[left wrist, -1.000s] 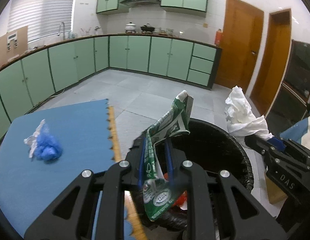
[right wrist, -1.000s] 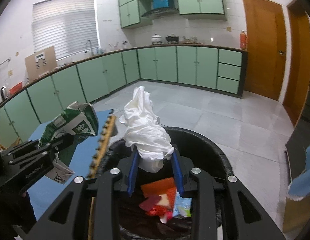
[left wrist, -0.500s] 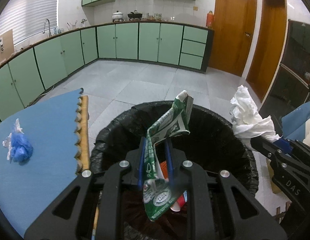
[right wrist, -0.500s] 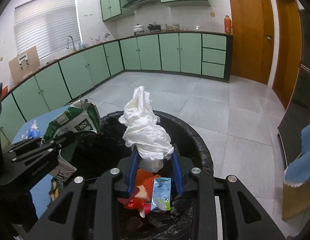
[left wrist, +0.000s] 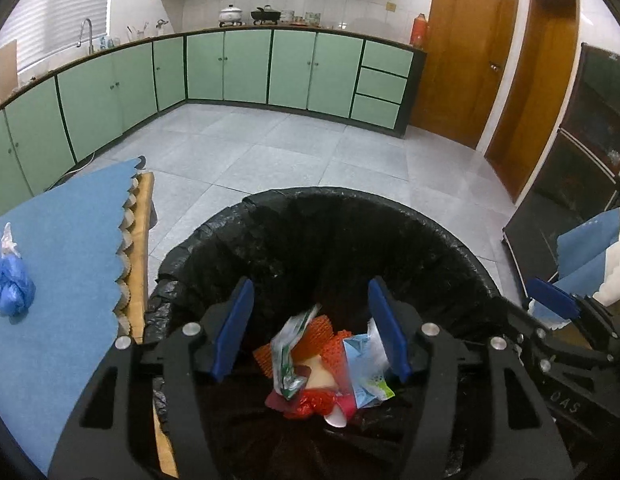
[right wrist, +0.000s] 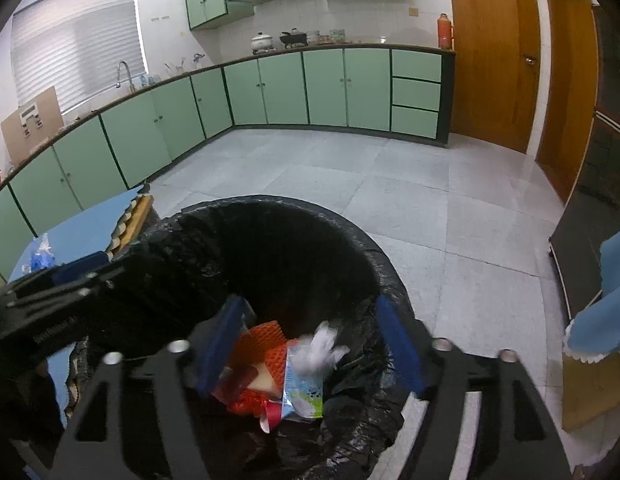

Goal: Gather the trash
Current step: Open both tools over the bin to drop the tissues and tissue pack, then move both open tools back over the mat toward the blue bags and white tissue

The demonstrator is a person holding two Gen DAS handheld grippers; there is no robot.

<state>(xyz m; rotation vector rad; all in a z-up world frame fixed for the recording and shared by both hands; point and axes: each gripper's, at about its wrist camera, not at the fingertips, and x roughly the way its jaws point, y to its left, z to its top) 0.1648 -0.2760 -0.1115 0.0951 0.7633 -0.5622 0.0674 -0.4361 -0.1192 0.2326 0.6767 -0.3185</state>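
Observation:
A bin lined with a black bag point(left wrist: 334, 224) stands on the floor; it also shows in the right wrist view point(right wrist: 269, 236). My left gripper point(left wrist: 312, 330) is open and empty above the bin. The green carton point(left wrist: 289, 354) lies on the trash inside. My right gripper point(right wrist: 307, 346) is open and empty over the bin. The white tissue point(right wrist: 324, 346) is among the trash below it, blurred. Red netting point(right wrist: 261, 338) and a light blue wrapper point(left wrist: 364, 364) lie in the bin. A crumpled blue plastic bag point(left wrist: 9, 284) sits on the blue mat point(left wrist: 69, 264).
The blue mat covers a wooden table point(left wrist: 143, 216) left of the bin. Green cabinets point(left wrist: 245, 68) line the far walls. A dark cabinet point(left wrist: 578, 152) and wooden doors point(left wrist: 462, 52) are to the right. Another blue mat edge point(right wrist: 602, 320) is at the right.
Both grippers have opened over the bin. The green carton and the white tissue have dropped from them into the bin.

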